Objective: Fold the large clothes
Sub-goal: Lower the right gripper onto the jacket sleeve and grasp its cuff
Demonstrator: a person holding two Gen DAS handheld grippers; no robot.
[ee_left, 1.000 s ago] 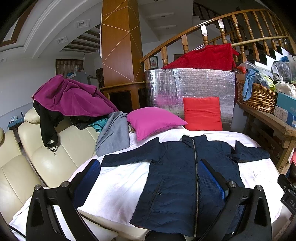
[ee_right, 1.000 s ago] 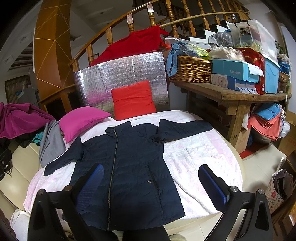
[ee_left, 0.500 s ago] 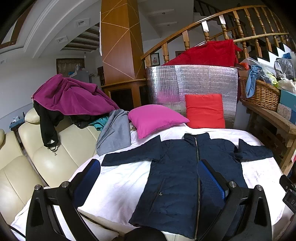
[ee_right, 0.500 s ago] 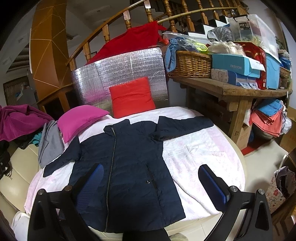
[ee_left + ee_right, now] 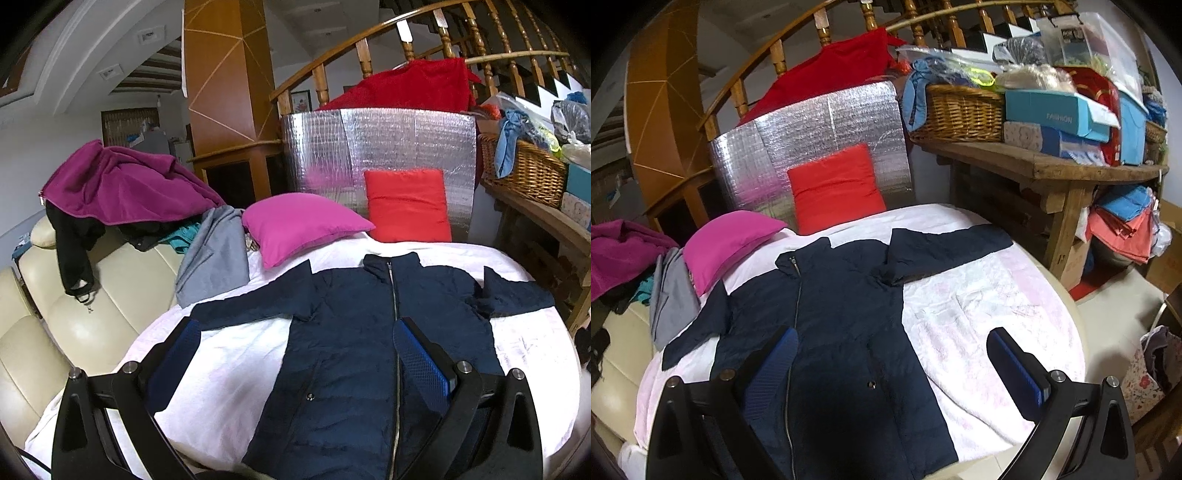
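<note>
Showing both tongs wide and empty over the navy jacket (image 5: 351, 332), only the left view catches the sofa (image 5: 92, 314).

A navy jacket (image 5: 354, 332) lies zipped and flat, sleeves spread, on the white-covered bench (image 5: 229, 369), the left tool (image 5: 295, 343) hovering above it with jaws wide apart, holding nothing.
</note>
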